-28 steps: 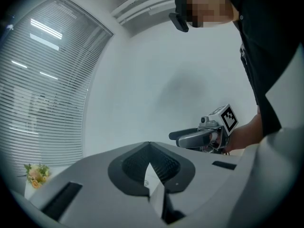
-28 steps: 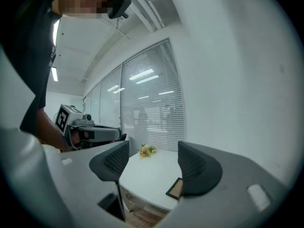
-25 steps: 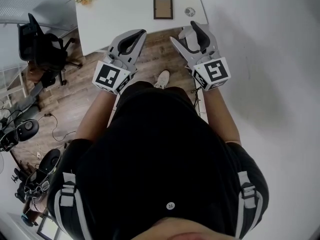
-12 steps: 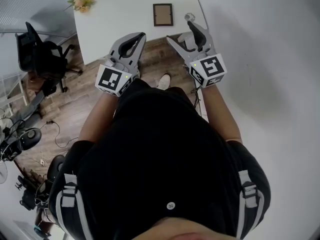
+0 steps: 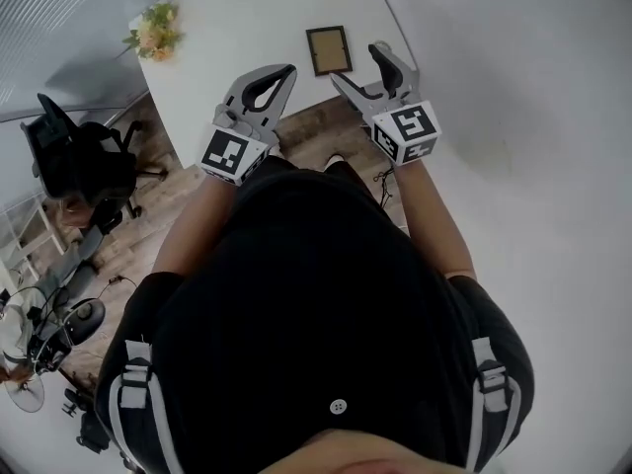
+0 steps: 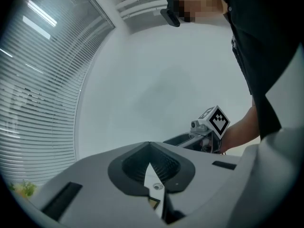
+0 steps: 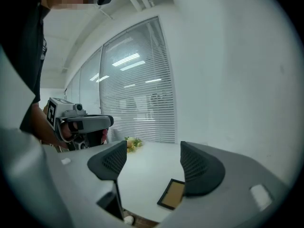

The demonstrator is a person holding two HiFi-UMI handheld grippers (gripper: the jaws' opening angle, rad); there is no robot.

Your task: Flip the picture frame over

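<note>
The picture frame [image 5: 328, 50] is shown flat on the worktop [image 5: 247, 28], just beyond the right gripper's [image 5: 357, 63] jaws, which have just been opened wide and are empty; the left gripper's [image 5: 286, 70] jaws seem pressed together.

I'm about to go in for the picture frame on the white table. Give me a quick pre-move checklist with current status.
1. Picture frame lying flat on the table, near the edge facing the person: ok.
2. Right hand-held gripper ready: ok; jaws have just been opening, wide apart, nothing between them.
3. Left hand-held gripper ready: not ok; jaws together, empty.
4. Contact with the frame: not ok; neither gripper touches it.
5. Room around the frame: ok; flowers sit at the far corner, well apart.
6. Which face is up: cannot tell.
</note>
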